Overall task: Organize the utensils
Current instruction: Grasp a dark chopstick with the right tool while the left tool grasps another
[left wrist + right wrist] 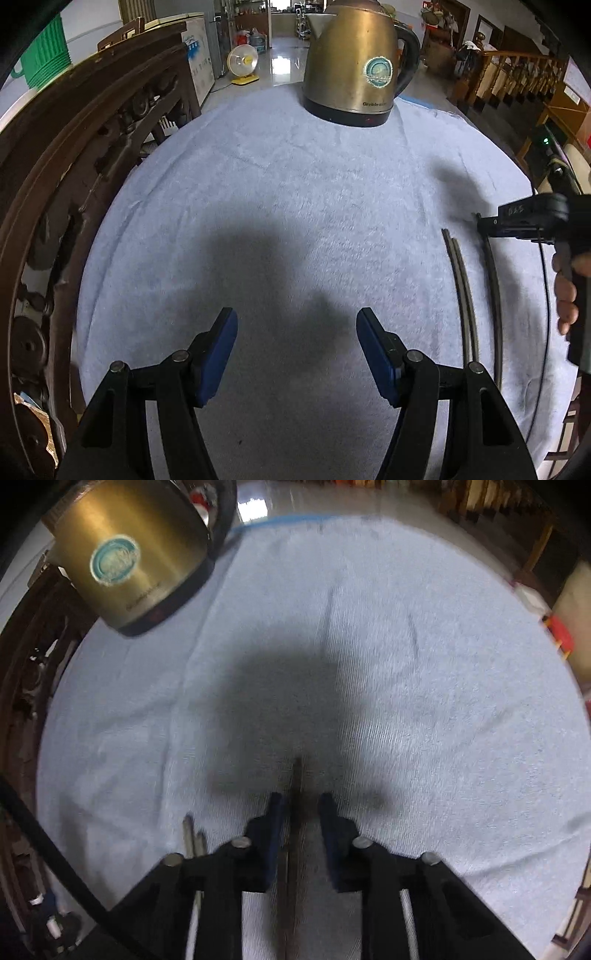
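Three dark chopsticks lie on the pale blue towel (295, 206). A pair (463, 295) lies side by side at the right in the left wrist view. A single chopstick (495, 295) lies further right, its far end under my right gripper (480, 223). In the right wrist view that single chopstick (296, 786) lies between the fingers of my right gripper (301, 805), whose jaws stand a little apart around it without pinching it. The pair's tips (194, 834) show to its left. My left gripper (297, 325) is wide open and empty above the towel.
A brass-coloured electric kettle (354, 59) stands at the towel's far edge; it also shows in the right wrist view (129, 554). A carved dark wooden chair back (74, 177) runs along the left. A black cable (543, 332) hangs at the right.
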Tool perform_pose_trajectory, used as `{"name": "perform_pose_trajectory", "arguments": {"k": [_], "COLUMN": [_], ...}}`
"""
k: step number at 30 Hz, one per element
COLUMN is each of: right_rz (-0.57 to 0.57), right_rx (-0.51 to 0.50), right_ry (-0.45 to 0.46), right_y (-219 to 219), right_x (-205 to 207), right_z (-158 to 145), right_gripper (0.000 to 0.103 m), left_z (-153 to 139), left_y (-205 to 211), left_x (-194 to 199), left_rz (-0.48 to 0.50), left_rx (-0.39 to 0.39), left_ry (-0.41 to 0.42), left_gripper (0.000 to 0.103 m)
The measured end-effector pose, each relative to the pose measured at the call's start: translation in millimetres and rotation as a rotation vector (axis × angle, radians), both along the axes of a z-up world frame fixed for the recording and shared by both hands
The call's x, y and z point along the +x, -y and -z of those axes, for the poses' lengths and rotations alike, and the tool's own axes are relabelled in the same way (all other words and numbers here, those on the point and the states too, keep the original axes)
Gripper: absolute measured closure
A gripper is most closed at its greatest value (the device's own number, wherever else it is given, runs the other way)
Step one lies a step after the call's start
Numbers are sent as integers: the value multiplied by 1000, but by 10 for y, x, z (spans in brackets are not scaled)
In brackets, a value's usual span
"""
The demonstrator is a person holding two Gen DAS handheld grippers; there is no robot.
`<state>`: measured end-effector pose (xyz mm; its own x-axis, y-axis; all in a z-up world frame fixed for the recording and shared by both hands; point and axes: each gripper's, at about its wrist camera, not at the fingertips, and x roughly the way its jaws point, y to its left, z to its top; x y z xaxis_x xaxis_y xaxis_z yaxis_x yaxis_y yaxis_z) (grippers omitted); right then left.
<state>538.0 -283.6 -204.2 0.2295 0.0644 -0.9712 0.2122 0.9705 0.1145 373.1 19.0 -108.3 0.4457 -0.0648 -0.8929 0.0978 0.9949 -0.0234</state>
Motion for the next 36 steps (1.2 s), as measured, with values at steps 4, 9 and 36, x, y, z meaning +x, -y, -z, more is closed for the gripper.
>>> {"name": "perform_pose_trajectory", "arguments": {"k": [4, 9, 36], "right_rz": [-5, 20, -67], "right_rx": [10, 37, 153], "right_ry": [21, 75, 53], "right_y": [36, 349, 1025], "right_x": [-22, -250, -944], "right_z": [9, -39, -48], "right_gripper": [96, 96, 95], "left_z": [-56, -76, 464], "left_y": [140, 420, 1339], "left_x": [80, 273, 749], "left_rz": [37, 75, 123], "left_rx": [-17, -52, -84], "left_ry": [-9, -39, -225], "left_gripper": [36, 48, 64]}}
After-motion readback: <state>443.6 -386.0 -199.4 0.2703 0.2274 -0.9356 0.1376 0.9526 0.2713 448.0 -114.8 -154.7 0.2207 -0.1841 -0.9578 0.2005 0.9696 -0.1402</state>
